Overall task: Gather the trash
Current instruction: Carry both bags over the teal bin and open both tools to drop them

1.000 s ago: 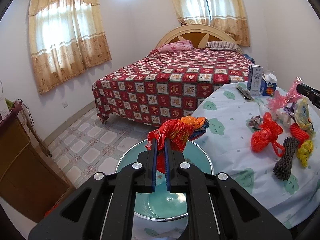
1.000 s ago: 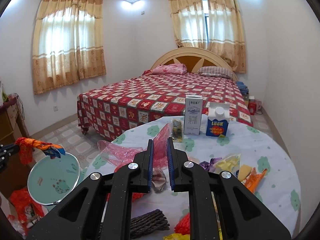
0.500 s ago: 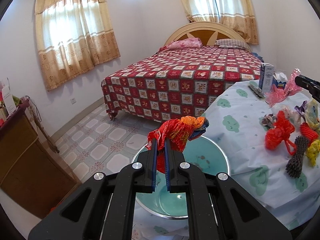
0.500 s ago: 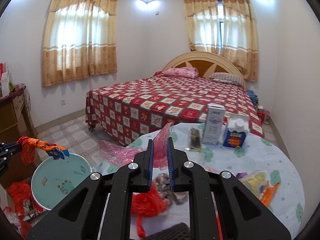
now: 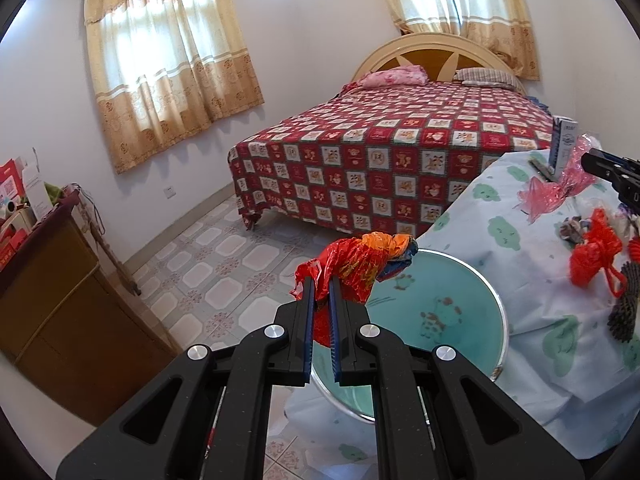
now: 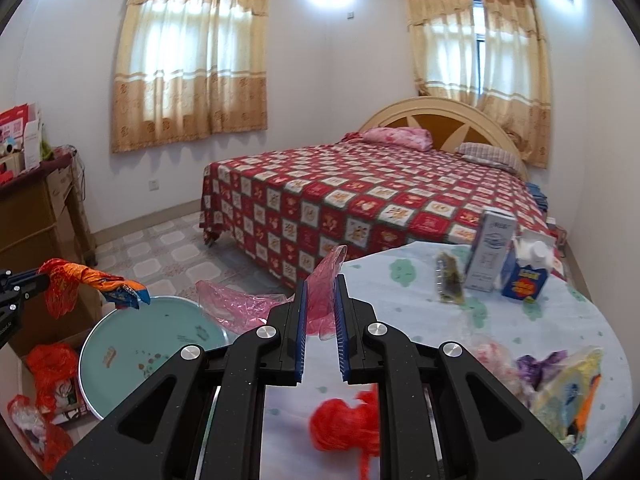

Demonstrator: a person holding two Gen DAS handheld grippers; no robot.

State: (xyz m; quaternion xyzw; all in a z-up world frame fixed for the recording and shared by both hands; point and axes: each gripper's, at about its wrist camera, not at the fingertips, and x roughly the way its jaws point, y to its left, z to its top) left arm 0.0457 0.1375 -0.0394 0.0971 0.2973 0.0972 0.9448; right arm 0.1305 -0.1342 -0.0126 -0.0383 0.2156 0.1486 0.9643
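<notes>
We are midway. Left of the basin [image 6: 152, 344], a box [image 6: 52, 376] on the floor seems to hold red bags, though we cannot see inside well. Our left gripper [image 5: 322, 296] has its jaws nearly shut on a red wrapper [image 5: 356, 260] above the empty basin. Right of the basin, our right gripper [image 6: 320, 300] pinches a pink bag [image 6: 256, 304] over the tabletop [image 6: 400, 300], where a red bag [image 6: 344, 424], cartons [image 6: 490, 256] and wrappers [image 6: 568, 384] remain.
</notes>
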